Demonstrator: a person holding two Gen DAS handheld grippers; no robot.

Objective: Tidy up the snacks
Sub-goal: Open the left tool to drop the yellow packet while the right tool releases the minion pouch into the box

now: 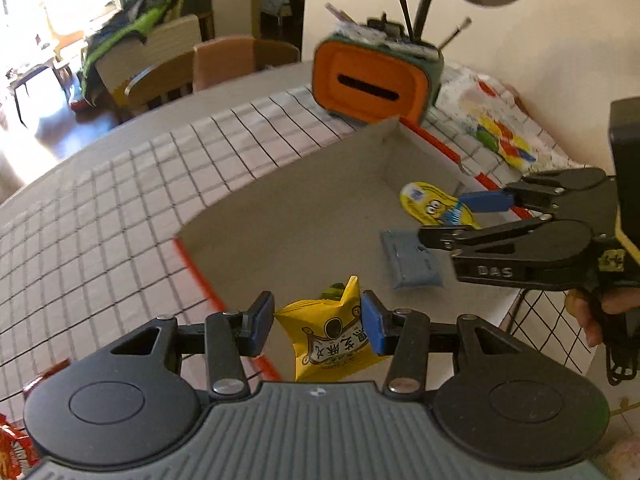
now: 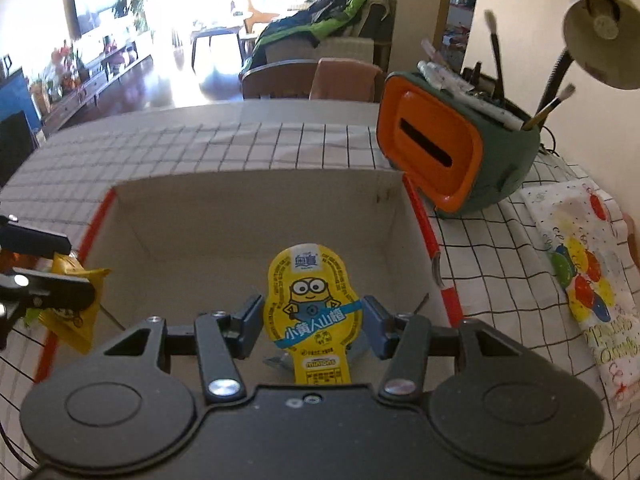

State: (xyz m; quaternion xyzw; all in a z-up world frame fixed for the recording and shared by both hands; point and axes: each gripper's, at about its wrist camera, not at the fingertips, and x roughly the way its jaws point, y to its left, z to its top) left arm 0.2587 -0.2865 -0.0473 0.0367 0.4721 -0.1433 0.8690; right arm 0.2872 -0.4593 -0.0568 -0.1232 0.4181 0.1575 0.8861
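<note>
Both claws over the cardboard box [image 2: 248, 216] now, each w/ a snack. Left claw [image 1: 318, 326] is clamped on a yellow packet [image 1: 332, 340], pads squeezing it from both sides, packet hanging just above the box's near corner by the red rim, prob. lined up for a drop inside. Right claw [image 2: 314, 322] is pinched on the yellow minion pouch [image 2: 314, 300], held upright by its waist so the printed face shows twd the camera; it hangs over the box floor, near the front wall. In the left view the same right claw [image 1: 460, 220] reaches in from the side, pouch [image 1: 434, 204] sticking out past its tips. A blue-grey packet [image 1: 410, 260] lies flat on the box floor already, so the box reads as the collecting spot. Beyond it on the table [image 2: 200, 148]: orange holder [image 2: 432, 148] w/ brushes, lamp [image 2: 600, 28], a balloon-print bag [image 2: 588, 280]. Hard to tell: whether either snack touches the floor or hangs clear; pouch bottom is hidden behind the claw body. Red wrapper [image 1: 16, 448] at the left view's edge is cut off, can't ID it. Blue-grey packet barely peeks out in the right view.
</note>
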